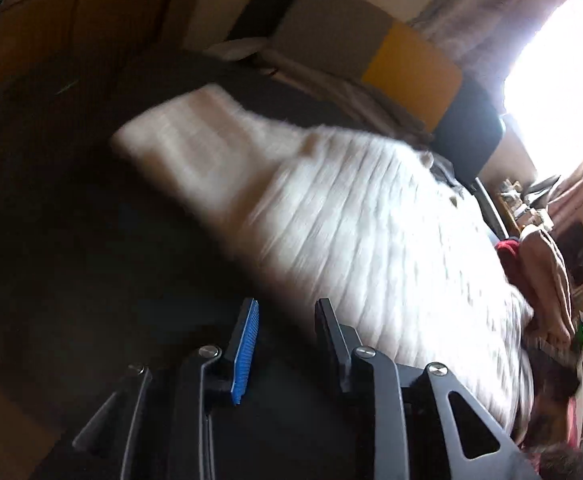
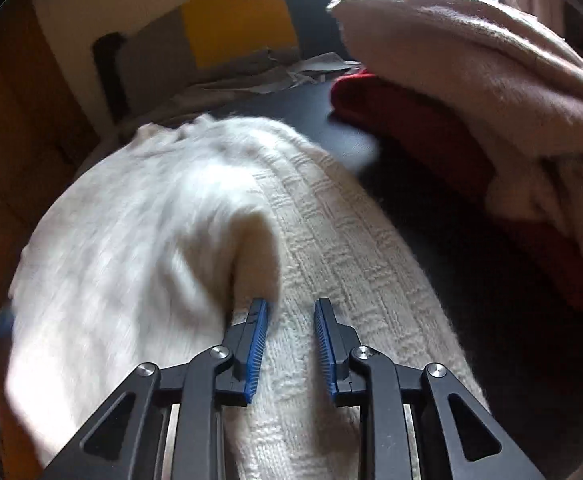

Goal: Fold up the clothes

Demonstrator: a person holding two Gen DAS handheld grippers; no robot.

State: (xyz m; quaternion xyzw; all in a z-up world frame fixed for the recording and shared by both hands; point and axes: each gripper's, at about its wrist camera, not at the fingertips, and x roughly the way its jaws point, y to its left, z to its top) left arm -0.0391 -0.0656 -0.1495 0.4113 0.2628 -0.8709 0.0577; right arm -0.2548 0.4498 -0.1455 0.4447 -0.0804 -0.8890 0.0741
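A white knitted sweater (image 1: 351,216) lies on a dark table (image 1: 91,240), one part folded over itself; it is blurred by motion. My left gripper (image 1: 287,308) is open and empty, at the sweater's near edge over the dark surface. In the right wrist view the sweater (image 2: 331,232) fills the middle, with a raised fold (image 2: 211,216) just left of the fingers. My right gripper (image 2: 291,308) is open just above the knit, with nothing between its blue pads (image 2: 257,344).
A stack of folded clothes, a pink one (image 2: 471,64) on a red one (image 2: 411,128), lies on the table to the right; it also shows in the left wrist view (image 1: 539,280). A grey and yellow cushion (image 2: 235,16) stands behind. A bright window (image 1: 555,80) is at the far right.
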